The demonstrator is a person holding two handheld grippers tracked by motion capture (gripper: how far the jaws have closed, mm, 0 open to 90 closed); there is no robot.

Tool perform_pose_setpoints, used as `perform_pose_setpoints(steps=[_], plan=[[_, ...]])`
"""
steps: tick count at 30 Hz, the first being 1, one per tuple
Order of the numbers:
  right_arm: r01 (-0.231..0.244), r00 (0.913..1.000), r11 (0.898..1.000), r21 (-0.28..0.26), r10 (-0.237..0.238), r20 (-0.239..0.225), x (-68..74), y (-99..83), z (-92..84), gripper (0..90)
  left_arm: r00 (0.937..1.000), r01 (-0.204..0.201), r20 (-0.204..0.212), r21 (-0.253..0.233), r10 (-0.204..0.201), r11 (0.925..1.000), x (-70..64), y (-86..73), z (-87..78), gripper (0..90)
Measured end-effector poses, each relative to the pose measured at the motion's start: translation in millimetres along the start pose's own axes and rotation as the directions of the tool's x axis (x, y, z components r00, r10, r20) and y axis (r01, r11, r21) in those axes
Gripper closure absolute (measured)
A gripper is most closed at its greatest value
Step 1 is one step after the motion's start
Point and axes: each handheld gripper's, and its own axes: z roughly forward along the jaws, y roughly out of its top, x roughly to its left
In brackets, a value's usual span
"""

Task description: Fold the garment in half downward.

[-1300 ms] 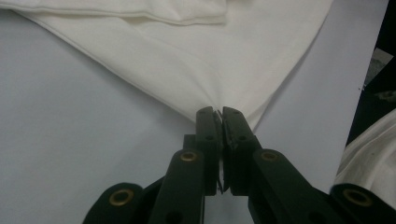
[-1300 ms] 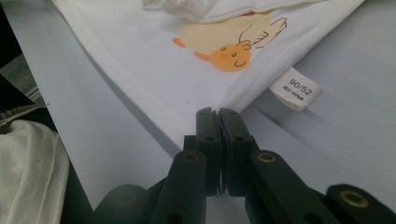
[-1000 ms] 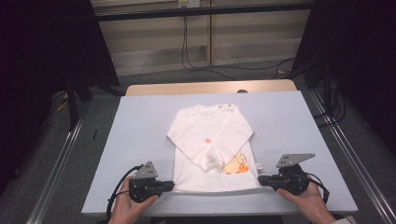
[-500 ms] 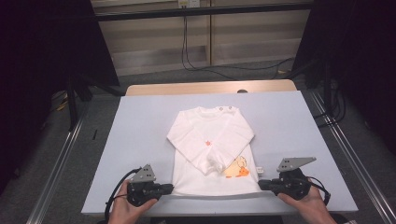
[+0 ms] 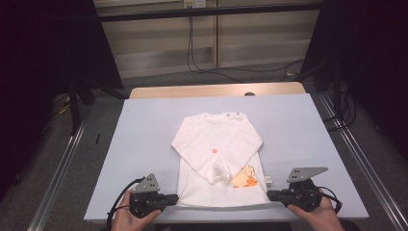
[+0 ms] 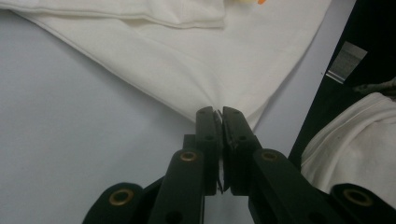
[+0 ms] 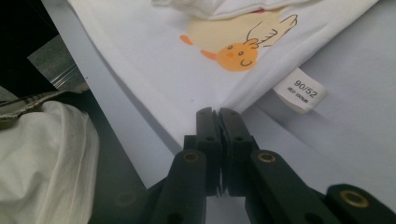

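Shirt (image 5: pixel 219 163), white with an orange chick print and both sleeves folded across the chest, lies flat on the pale blue table (image 5: pixel 144 125), hem toward the near edge. Left gripper (image 5: pixel 174 198) is clamped tight on the hem's near left corner. Right gripper (image 5: pixel 270 195) pinches the near right corner, beside the size tag (image 7: pixel 300 90).

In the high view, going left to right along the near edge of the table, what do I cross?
left gripper, shut on the shirt's near-left hem corner → white shirt → orange animal print → size tag → right gripper, shut on the near-right hem corner.
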Motion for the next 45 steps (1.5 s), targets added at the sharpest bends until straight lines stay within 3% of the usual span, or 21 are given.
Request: perform_pose_setpoints(steps=[14, 19, 27, 31, 35, 39, 45], plan=[[-0.024, 0.9997, 1.000, -0.007, 0.024, -0.008, 0.3, -3.4, 0.5, 84.9, 1.0000, -0.007, 0.004, -0.008, 0.007, 0.9999, -2.8, -0.5, -1.0, 81.4], [-0.032, 0.9995, 0.999, -0.024, 0.032, 0.002, -1.8, -3.8, 0.4, 72.8, 0.9997, 0.015, -0.018, -0.028, -0.015, 0.9995, -0.7, -0.9, -3.0, 66.8], [-0.044, 0.9982, 0.997, -0.066, 0.047, 0.038, -3.7, -1.8, 1.7, 43.0, 0.9969, 0.046, -0.060, -0.086, -0.051, 0.9952, 3.8, -1.7, -4.0, 44.9], [-0.050, 0.9969, 0.996, -0.079, 0.054, 0.057, -5.1, -1.2, 2.9, 30.3, 0.9931, 0.056, -0.095, -0.130, -0.069, 0.9899, 6.1, -1.7, -3.9, 30.1], [-0.071, 0.9940, 0.990, -0.124, 0.080, 0.074, -7.2, 0.3, 2.1, 17.9, 0.9873, 0.061, -0.133, -0.194, -0.087, 0.9790, 10.2, -1.4, -6.3, 17.7], [-0.101, 0.9910, 0.980, -0.173, 0.115, 0.069, -12.1, 2.4, 0.6, 11.0, 0.9843, 0.082, -0.132, -0.240, -0.117, 0.9672, 15.0, -1.3, -9.2, 13.3], [-0.101, 0.9871, 0.960, -0.262, 0.130, 0.093, -17.7, 4.4, -3.8, 6.6, 0.9799, 0.087, -0.150, -0.270, -0.131, 0.9588, 20.8, 0.9, -10.4, 8.8]])
